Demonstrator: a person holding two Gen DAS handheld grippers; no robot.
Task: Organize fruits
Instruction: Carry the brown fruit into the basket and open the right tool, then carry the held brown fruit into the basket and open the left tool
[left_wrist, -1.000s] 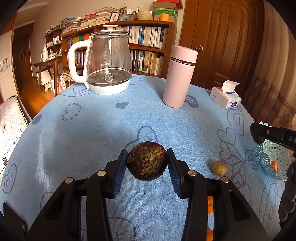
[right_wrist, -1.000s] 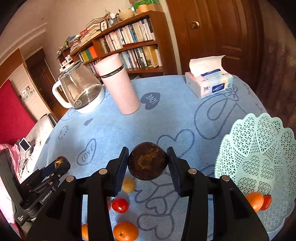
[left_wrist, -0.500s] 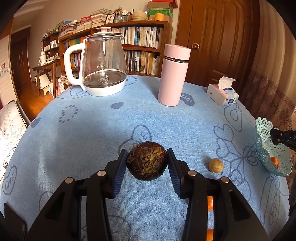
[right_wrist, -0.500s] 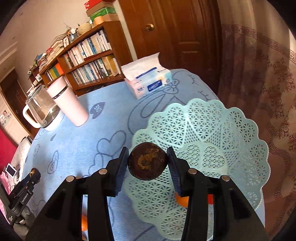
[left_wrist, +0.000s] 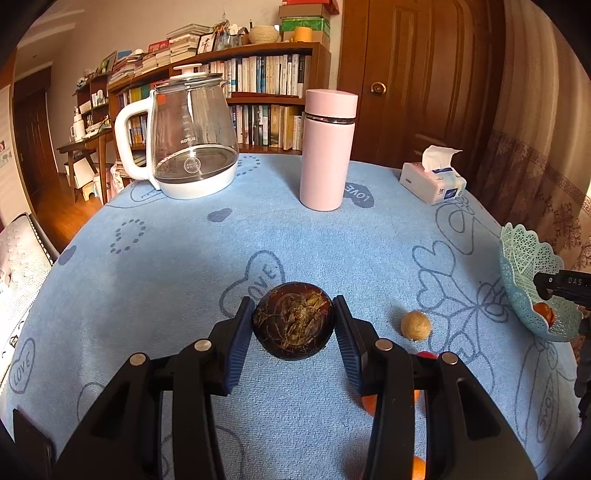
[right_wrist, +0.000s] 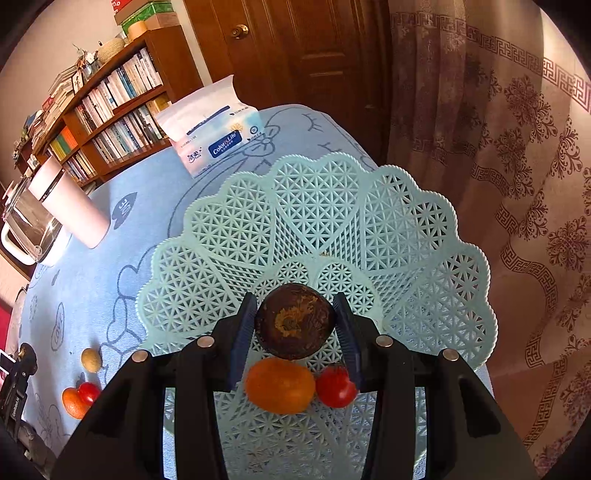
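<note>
- Left wrist view: the left gripper (left_wrist: 293, 325), angled down over the blue tabletop (left_wrist: 147, 280), clamps a dark round fruit (left_wrist: 293, 325) between its pads.
- Right wrist view: the right gripper (right_wrist: 294, 326), tilted steeply down, grips a second dark fruit (right_wrist: 294, 326) above the lattice basket (right_wrist: 406, 229) at the tabletop's right edge, over an orange (right_wrist: 279, 386) and a tomato (right_wrist: 336, 386).

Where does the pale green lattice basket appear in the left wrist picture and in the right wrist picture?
Left wrist: the basket is at the far right edge, seen side-on, on the blue tablecloth.
Right wrist: the basket fills the centre, seen from above, under the right tongs.
Shared landmark: the tissue pack, behind the basket in both.
</note>
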